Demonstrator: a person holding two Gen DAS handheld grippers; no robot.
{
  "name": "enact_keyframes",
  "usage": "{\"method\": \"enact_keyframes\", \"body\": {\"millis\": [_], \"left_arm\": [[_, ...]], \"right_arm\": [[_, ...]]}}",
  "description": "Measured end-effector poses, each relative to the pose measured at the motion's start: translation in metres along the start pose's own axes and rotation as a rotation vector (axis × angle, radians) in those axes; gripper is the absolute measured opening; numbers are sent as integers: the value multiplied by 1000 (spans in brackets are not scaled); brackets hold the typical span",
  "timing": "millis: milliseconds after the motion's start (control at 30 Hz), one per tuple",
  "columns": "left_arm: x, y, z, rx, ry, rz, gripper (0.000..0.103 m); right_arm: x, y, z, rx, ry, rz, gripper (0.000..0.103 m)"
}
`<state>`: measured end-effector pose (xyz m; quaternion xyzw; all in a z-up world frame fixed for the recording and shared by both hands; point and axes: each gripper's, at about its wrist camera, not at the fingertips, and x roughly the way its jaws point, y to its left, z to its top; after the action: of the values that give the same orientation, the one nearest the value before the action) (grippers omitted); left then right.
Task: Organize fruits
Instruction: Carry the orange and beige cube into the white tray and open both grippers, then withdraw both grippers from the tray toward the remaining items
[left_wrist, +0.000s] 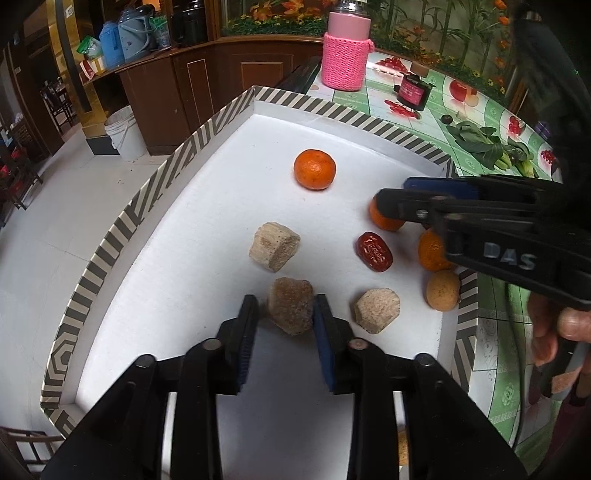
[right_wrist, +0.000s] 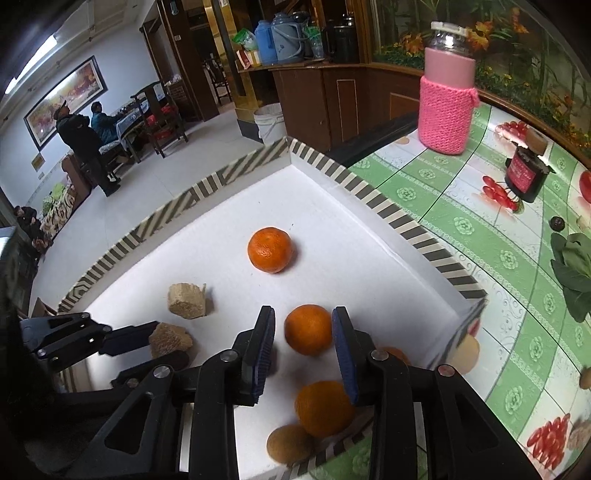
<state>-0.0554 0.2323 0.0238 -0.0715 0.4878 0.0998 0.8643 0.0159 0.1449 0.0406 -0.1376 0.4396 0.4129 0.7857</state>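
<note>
A white tray (left_wrist: 207, 192) with a striped rim holds the fruit. My left gripper (left_wrist: 286, 308) is open, its pads on either side of a brown sugary chunk (left_wrist: 291, 308), with small gaps on each side. My right gripper (right_wrist: 303, 332) is open around an orange (right_wrist: 308, 328); it also shows in the left wrist view (left_wrist: 384, 218). Another orange (left_wrist: 314, 169) lies farther in the tray. A red date (left_wrist: 374, 252), two pale chunks (left_wrist: 274, 246) (left_wrist: 377, 310), a third orange (left_wrist: 432, 251) and a tan round fruit (left_wrist: 442, 290) lie nearby.
The tray sits on a green fruit-print tablecloth (right_wrist: 480, 236). A bottle in a pink knitted sleeve (right_wrist: 445, 96), a small dark jar (right_wrist: 524, 173) and leafy greens (left_wrist: 487, 144) stand beyond the tray. The floor drops off left of the tray.
</note>
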Motion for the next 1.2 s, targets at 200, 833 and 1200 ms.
{"method": "enact_keyframes", "body": {"millis": [200,833,1200], "left_arm": [[-6,2,-2,-14,-26,12,65],[-29,-58,4,77,-76,-85,65],[-27,-126,12,189,-59,-178,65]], "right_arm": [[-22,-1,-9,15,-33,-6,42],[-72,-50,-81,125,-37,-80,49],[-116,-143,-136,294,-40,-238,53]]}}
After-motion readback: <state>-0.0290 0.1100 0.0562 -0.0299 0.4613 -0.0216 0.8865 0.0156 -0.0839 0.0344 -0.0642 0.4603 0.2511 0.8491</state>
